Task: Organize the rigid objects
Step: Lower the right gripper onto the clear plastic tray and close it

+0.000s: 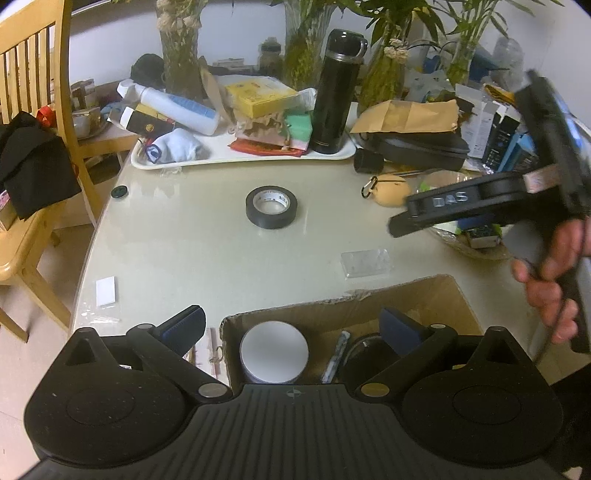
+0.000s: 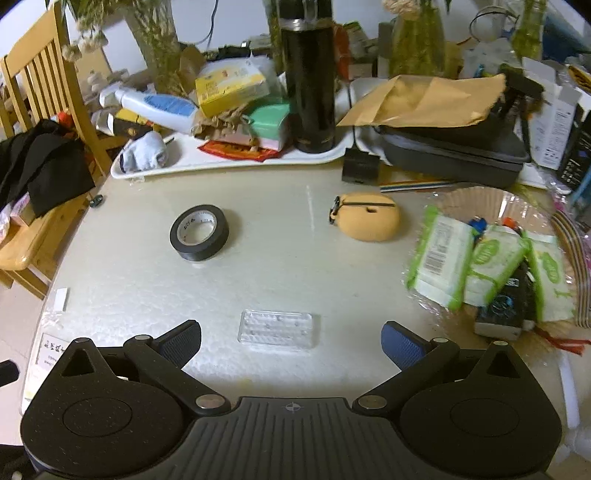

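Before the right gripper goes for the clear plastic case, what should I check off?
1. Right gripper open, empty: ok.
2. Clear rectangular plastic case lies flat between the fingers' line: ok.
3. Black roll of electrical tape apart from the case: ok.
4. Left gripper open above the brown cardboard box: ok.
5. Room left in the box: cannot tell.

Glossy round table [image 2: 258, 266], wooden chair [image 1: 33, 92] beside it, white wall [image 1: 236, 33], pale floor [image 1: 22, 369]
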A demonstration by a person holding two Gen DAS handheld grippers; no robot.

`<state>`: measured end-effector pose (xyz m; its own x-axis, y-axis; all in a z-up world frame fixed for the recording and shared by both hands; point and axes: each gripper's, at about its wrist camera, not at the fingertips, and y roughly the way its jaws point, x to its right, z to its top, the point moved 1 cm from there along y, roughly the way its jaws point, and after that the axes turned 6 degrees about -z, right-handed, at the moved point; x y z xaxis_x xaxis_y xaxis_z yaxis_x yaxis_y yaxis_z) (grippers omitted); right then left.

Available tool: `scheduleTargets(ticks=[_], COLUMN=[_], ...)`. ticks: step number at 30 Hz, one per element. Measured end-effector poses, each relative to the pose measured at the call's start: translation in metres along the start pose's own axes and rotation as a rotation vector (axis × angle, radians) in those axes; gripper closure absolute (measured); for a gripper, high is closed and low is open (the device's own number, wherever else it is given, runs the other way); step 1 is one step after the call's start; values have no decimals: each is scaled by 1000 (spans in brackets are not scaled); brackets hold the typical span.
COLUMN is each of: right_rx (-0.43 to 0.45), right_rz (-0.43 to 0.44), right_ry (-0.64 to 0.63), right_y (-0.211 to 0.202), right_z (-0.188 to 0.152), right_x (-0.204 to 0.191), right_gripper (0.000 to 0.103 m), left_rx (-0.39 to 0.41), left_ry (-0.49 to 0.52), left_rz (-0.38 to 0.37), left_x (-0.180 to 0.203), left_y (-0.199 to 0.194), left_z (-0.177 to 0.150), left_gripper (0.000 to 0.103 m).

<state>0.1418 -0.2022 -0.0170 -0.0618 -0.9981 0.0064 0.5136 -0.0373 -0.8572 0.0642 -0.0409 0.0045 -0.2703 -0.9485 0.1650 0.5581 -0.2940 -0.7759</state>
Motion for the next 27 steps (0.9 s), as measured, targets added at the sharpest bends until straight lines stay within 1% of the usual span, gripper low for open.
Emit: scheduleTargets(ticks=[4, 11, 14, 23, 26, 27], right_rx=[-52, -167, -182, -235, -241, -242], right_rz=[0, -39, -38, -92, -106, -114], right_ry=[-10, -11, -30, -37, -18, -18], right_y=[21, 67, 76, 105, 109, 111], right_z=[5, 5, 5, 10, 10, 10], right_x=[-5, -9, -16, -29, -31, -32], right_gripper=[0, 0, 0, 0, 2, 7], left_rx=[3, 11, 19, 10, 9, 9], left_ry=[-5, -17, -21, -39, -48, -50], left_rz=[-11, -46, -56, -70, -74, -74], left_x=[-1, 0, 1, -2, -3, -3], left_y=[-3, -4, -6, -6, -6, -7], left_z=[-1, 1, 2, 3, 3, 3], left_gripper=[1, 1, 1, 1, 1, 1])
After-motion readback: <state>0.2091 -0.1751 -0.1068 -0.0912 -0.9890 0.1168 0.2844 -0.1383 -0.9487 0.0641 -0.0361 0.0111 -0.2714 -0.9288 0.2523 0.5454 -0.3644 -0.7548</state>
